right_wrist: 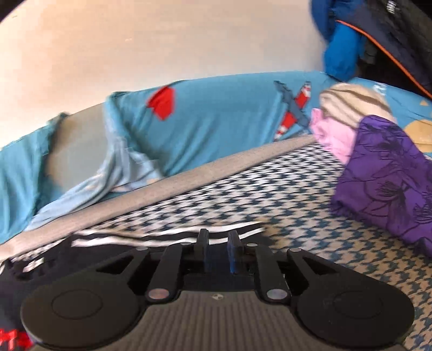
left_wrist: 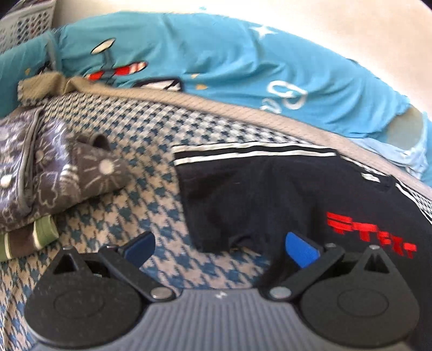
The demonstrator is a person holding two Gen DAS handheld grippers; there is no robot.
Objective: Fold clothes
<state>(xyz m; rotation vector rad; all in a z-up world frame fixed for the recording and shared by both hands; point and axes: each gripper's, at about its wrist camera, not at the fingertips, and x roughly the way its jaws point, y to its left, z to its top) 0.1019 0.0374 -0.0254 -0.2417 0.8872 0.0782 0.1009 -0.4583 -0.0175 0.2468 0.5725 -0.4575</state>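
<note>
Houndstooth blanket point(left_wrist: 151, 172), blue and cream with a plain grey border, covers the bed and carries all items; beyond its far edge lies a turquoise printed sheet point(left_wrist: 216, 59) against a pale wall.

Left wrist view, left to right: a white lattice basket point(left_wrist: 24, 24) at the far left corner; a stack of folded clothes point(left_wrist: 48, 172), brown and grey floral prints over a green-striped piece, at the left edge of the blanket; bare blanket in the middle; the black garment point(left_wrist: 270, 194), with white stripes along its far hem and red lettering at the right, lying flat toward the right, close to the grey border. The left tool point(left_wrist: 220, 248) has its blue pads spread wide, nothing between them; the right pad overlaps the garment's near edge, though contact cannot be judged.

Right wrist view, left to right: the black garment point(right_wrist: 89, 248) at the near left; the right tool point(right_wrist: 218, 244), fingers parted by a narrow gap with nothing visibly pinched, in front of the striped hem; a second pile at the right edge, purple floral cloth point(right_wrist: 388, 172) before pink point(right_wrist: 332, 135) and cream-striped point(right_wrist: 351, 100) pieces; blue and dark clothing point(right_wrist: 340, 40) at the upper right.
</note>
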